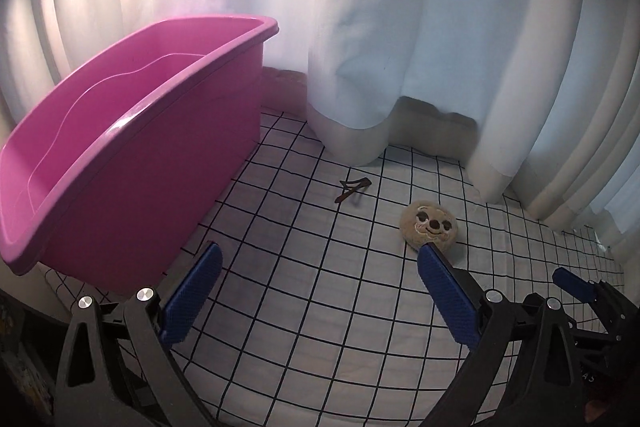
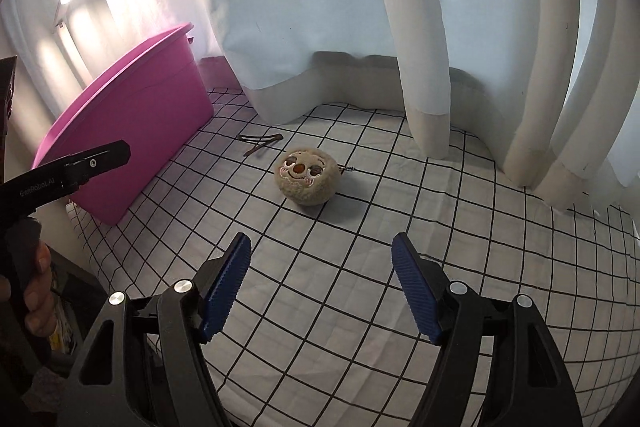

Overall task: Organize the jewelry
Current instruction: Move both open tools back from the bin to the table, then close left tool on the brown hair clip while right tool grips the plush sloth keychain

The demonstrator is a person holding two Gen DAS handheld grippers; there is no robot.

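The left gripper (image 1: 320, 269) has its jaws spread as wide as they appear to go, with nothing between the blue pads. The right gripper (image 2: 320, 259) is also open, a little narrower, and equally empty. Both point down and forward over the grid-patterned cloth (image 2: 360, 307), clear of it.

Straight ahead of the right gripper, farther off on the cloth, lies the round plush charm (image 2: 308, 179), face up, with a small metal clasp (image 2: 347, 169) poking out of its far right side. It sits on the line between the right fingers, so the right hand looks better placed for it. In the left wrist view the same charm (image 1: 430, 227) lies just beyond the left gripper's right pad, off to that side rather than centred.

Beyond the charm and to its left rests the brown hair clip (image 1: 354, 189), thin and flat, its long axis running left to right with its prongs splayed. It is roughly ahead of the left gripper and near the pink bin (image 1: 132, 155), so the left hand seems the likelier one for it. Being so flat, it may be awkward to pinch off the soft cloth.

The bin stands at the far left, open-topped and seemingly empty. The white curtain (image 2: 320, 7) hangs down to the cloth behind everything, close behind the clip. Nothing lies between the fingers and either item.
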